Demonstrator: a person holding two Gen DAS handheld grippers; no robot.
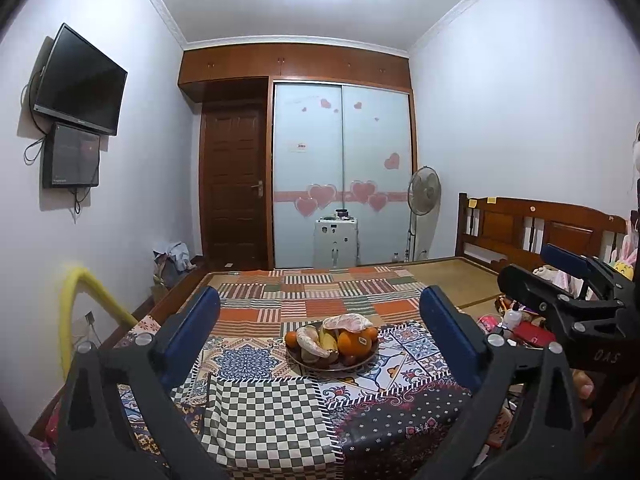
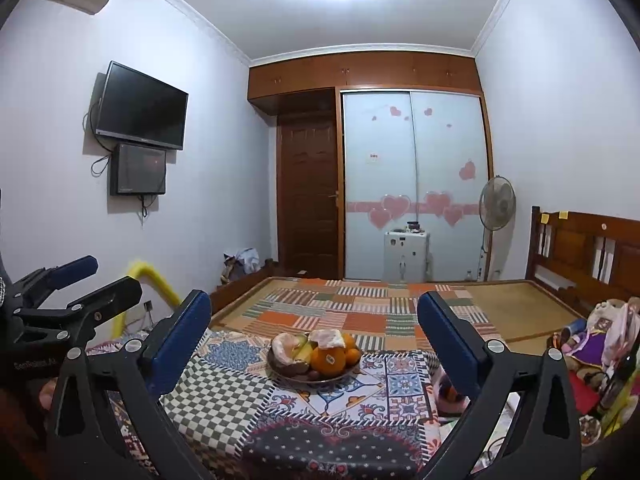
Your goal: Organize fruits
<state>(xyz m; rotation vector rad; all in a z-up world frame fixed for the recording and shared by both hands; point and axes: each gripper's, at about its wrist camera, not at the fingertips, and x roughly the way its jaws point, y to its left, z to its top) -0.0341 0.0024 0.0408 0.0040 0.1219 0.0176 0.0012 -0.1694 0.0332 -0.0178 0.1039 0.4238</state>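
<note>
A plate [image 1: 362,362] [image 2: 354,370] piled with fruit sits on a patchwork cloth on the bed. The pile holds a large orange with a sticker [image 1: 354,342] [image 2: 328,360], smaller oranges, bananas [image 1: 329,340] [image 2: 305,350] and peeled pomelo pieces [image 1: 346,322] [image 2: 326,338]. My left gripper [image 1: 320,332] is open, well short of the plate, nothing between its blue pads [image 1: 192,336]. My right gripper [image 2: 314,336] is open too, also short of the plate and empty. Each gripper shows at the edge of the other's view: right gripper [image 1: 568,276], left gripper [image 2: 76,284].
The patchwork cloth [image 1: 280,412] [image 2: 224,392] covers the near part of the bed; a woven mat [image 1: 460,276] lies beyond. Toys and clutter [image 2: 592,340] sit at the right near the wooden headboard [image 2: 592,256]. A yellow padded rail [image 1: 80,304] stands at the left.
</note>
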